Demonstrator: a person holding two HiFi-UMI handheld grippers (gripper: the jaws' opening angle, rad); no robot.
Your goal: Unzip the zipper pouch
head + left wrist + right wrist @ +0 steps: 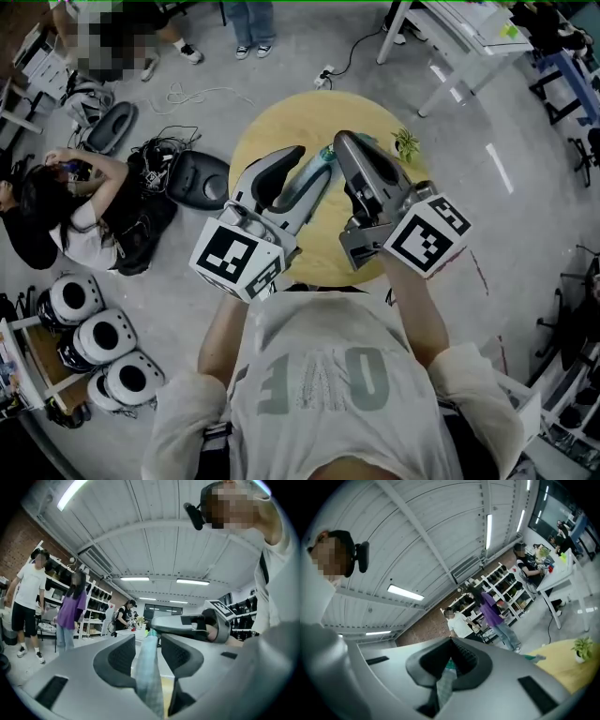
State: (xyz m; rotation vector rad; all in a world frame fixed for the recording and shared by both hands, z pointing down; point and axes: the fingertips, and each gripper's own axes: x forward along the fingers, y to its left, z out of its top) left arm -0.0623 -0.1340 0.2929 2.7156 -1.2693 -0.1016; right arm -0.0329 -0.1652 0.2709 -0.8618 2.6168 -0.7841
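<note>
**Floor** (525, 234): grey, smooth, with pale streaks of reflected light.
**Round table** (300, 117): light wood top, with a small potted plant (406, 142) near its right edge.
**Desks** (459, 42): white, on white legs, at upper right.
**On the floor beyond the table:** a loose white cable (192, 94) and a power strip (325, 75).
**Dark moulded shells** (199, 178): left of the table.
**Three white round-shelled units** (103, 337): lower left (kind unclear).
**Ceiling** (154, 531): white panels and beams, with strip lights (135, 579) lit.
**Wall** (424, 632): red-brown brick.
**Shelving** (96, 609): white and open, stocked with dark items.
**People:** a person in purple (70, 613) and a person in white (28, 597) stand by the shelving. A seated person (66, 211) is on the floor.
</note>
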